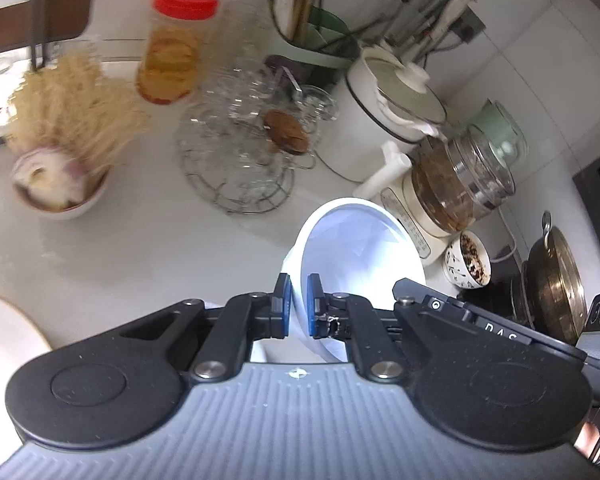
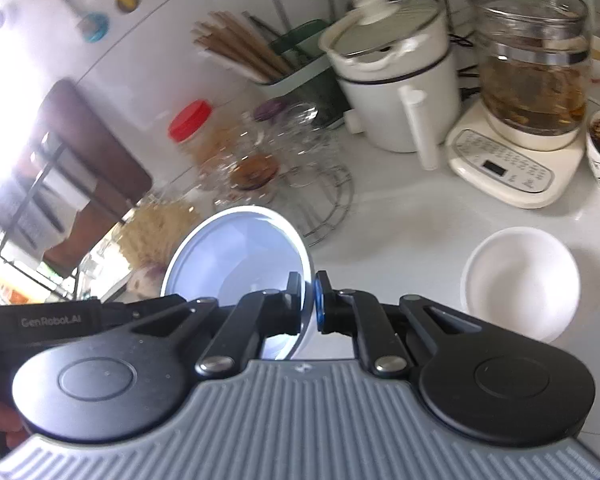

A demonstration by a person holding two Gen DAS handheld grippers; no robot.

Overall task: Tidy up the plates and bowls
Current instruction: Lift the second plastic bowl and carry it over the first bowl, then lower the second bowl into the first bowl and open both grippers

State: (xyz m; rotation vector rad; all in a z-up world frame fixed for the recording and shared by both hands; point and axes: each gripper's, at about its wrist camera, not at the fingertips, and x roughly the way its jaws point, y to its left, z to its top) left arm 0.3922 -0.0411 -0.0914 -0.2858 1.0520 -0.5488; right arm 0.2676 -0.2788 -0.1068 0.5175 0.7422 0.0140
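Above the glossy white counter (image 2: 400, 232), left gripper (image 1: 299, 304) and right gripper (image 2: 309, 302) each clamp a smooth round white bowl's (image 1: 352, 240) rim.

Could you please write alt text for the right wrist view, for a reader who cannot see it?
The right gripper is shut on the rim of a white bowl, held tilted above a white countertop. Another white bowl rests to the right; behind stand a white lidded pot and a glass kettle.
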